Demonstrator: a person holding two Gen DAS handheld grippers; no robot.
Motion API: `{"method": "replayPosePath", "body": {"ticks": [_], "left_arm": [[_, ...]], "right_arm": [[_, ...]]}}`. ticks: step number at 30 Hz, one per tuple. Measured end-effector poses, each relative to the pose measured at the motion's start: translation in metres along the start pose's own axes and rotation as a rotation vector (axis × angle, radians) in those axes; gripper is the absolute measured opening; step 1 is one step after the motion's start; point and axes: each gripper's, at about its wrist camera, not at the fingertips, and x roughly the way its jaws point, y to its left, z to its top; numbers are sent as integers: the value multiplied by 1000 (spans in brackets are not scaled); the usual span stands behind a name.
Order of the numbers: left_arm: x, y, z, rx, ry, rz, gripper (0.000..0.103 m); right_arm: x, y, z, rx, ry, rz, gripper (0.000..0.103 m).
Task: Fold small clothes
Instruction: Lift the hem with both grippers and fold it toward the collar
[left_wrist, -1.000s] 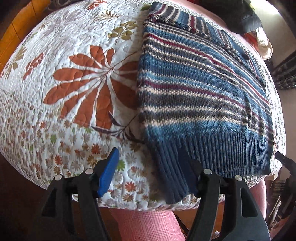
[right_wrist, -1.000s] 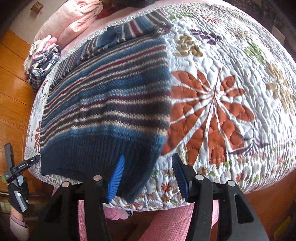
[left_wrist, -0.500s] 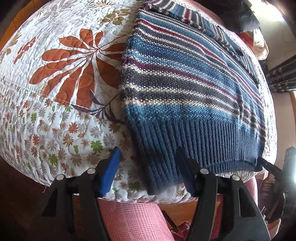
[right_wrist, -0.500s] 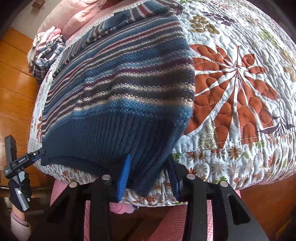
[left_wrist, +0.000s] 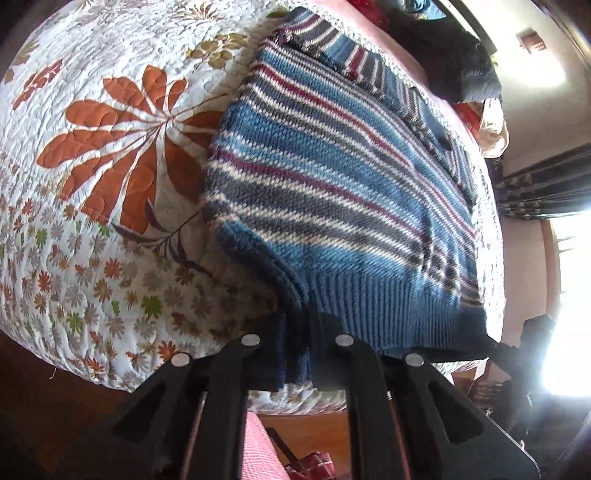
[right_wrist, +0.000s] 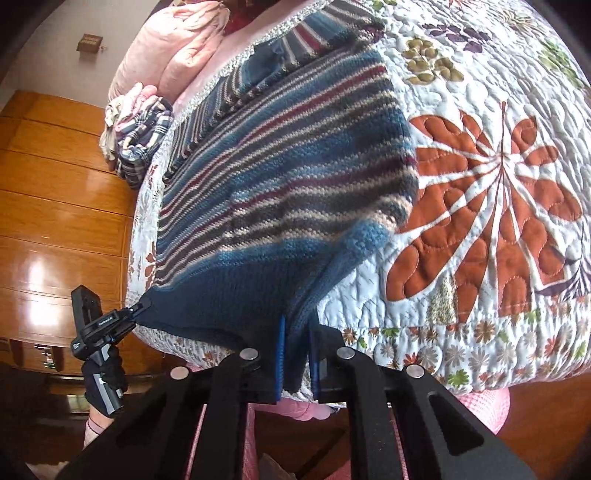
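sweater (left_wrist: 332, 192) on quilt (left_wrist: 92, 184), near edge

Open quilt (right_wrist: 480, 92) beyond; clothes pile (right_wrist: 140, 147) (far corner)

text: small white print, too blurred to read | on: left gripper (right_wrist: 142, 308) body

1. I see a bed under a white quilt (left_wrist: 92, 192) with rust leaf and small flower prints.
2. A striped blue knit sweater (left_wrist: 332, 192) lies flat on it.
3. Folded plaid clothes (right_wrist: 142, 146) sit at 1 edge.
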Motion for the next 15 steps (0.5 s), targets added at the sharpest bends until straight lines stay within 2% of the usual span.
{"method": "replayPosePath", "body": {"ticks": [2,4,10,15], "left_arm": [[-2,-8,12,7,-11,15,7],[-3,-16,20,25,-19,30,7],[-5,-13,45,-76,-59,6,7],[15,-4,76,-95,-99,-30,7]], "right_arm": [[-3,-2,11,44,21,46,10],[-5,-1,23,60,34,27,10],[-20,-2,69,158,-37,69,10],[-2,-9,106,176,-73,93,10]]}}
